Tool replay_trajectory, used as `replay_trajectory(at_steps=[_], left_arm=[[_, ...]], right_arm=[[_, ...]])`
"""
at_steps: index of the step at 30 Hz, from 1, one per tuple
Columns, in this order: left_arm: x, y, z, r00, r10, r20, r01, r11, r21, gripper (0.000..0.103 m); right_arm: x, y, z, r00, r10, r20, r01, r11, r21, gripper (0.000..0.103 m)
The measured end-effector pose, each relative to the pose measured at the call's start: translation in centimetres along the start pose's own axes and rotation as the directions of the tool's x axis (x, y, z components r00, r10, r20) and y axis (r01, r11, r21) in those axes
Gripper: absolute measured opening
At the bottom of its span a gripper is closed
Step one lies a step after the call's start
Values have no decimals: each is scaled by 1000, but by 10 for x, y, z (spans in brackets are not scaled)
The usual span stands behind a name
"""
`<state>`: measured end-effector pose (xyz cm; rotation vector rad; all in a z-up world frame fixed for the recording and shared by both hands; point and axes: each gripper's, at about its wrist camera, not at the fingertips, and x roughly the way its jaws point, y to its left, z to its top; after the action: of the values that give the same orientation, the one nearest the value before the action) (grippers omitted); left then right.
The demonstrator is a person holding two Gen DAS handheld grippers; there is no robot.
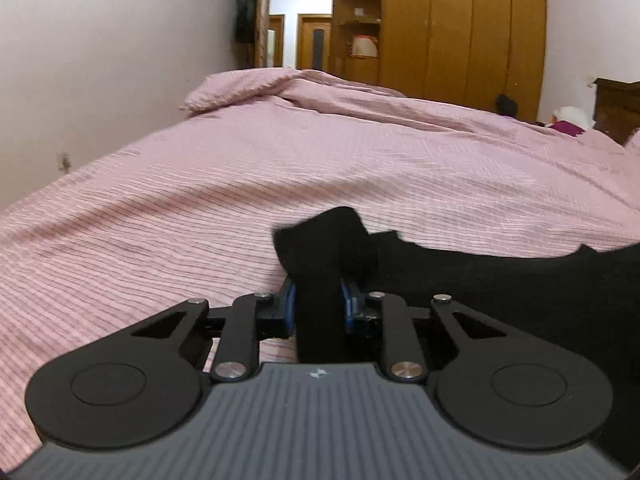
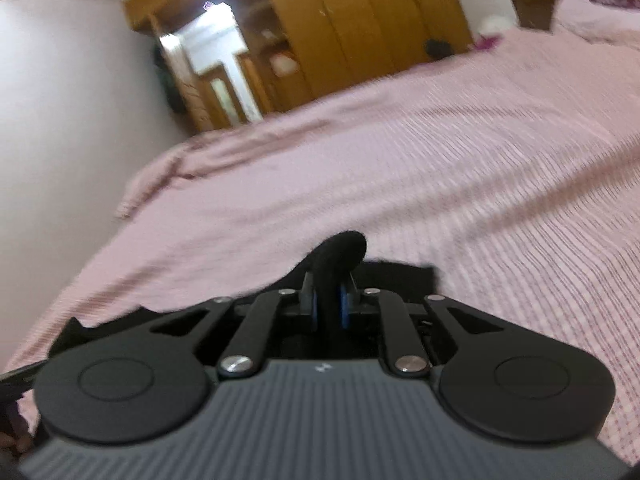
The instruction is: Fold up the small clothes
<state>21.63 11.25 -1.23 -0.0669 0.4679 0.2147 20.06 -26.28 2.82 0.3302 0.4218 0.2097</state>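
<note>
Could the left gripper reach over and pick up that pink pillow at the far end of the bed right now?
Probably not. The left gripper is shut on the black garment, so its jaws are occupied, and the pillow lies well beyond it across the pink bedcover.

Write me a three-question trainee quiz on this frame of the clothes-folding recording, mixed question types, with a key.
1. True or false: the left gripper is shut on the black garment.
2. What covers the bed? A) pink striped cover B) plain white sheet C) green blanket
3. Fill in: the right gripper holds a fold of ____ fabric between its jaws.

Key: 1 true; 2 A; 3 black
</note>
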Motion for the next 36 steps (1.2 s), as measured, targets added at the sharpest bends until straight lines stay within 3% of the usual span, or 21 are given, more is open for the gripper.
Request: replay_trajectory(at_steps=[2, 5, 8, 12, 15, 20, 23, 25, 28, 30, 36], left_arm=[[0, 13, 0, 998, 60, 28, -60, 998, -20, 15], [13, 33, 3, 998, 53, -40, -56, 995, -78, 15], [21, 38, 2, 993, 68, -93, -73, 996, -56, 16], [-1, 40, 7, 998, 41, -51, -44, 996, -74, 16], [-22, 33, 19, 1000, -26, -1, 26, 997, -69, 17], [-28, 9, 22, 988, -147, -38, 147, 989, -9, 17], [-5, -5, 8, 986, -118, -119, 122, 992, 30, 17], [13, -9, -5, 985, -57, -163, 70, 995, 74, 17], [15, -19, -12, 991, -24, -133, 46, 985, 168, 17], [11, -22, -10, 991, -12, -135, 38, 980, 194, 17], [-26, -5, 2, 988, -48, -148, 65, 992, 107, 18]], right_arm=[[3, 9, -2, 1000, -7, -8, 7, 999, -39, 14], [24, 14, -13, 993, -85, -76, 77, 992, -97, 14], [52, 3, -30, 968, -175, -180, 158, 982, -106, 19], [48, -8, -31, 971, -161, -176, 154, 987, -54, 24], [29, -2, -20, 971, -188, -148, 179, 981, -73, 26], [-6, 7, -15, 990, -119, -77, 112, 989, -93, 28], [-1, 9, -28, 987, -91, -133, 74, 989, -126, 26], [15, 3, -42, 971, -143, -189, 116, 982, -151, 25], [20, -14, -52, 978, -145, -153, 122, 981, -151, 25], [11, -20, -43, 970, -179, -162, 162, 981, -108, 27], [-48, -37, -24, 975, -177, -136, 171, 984, -50, 30]])
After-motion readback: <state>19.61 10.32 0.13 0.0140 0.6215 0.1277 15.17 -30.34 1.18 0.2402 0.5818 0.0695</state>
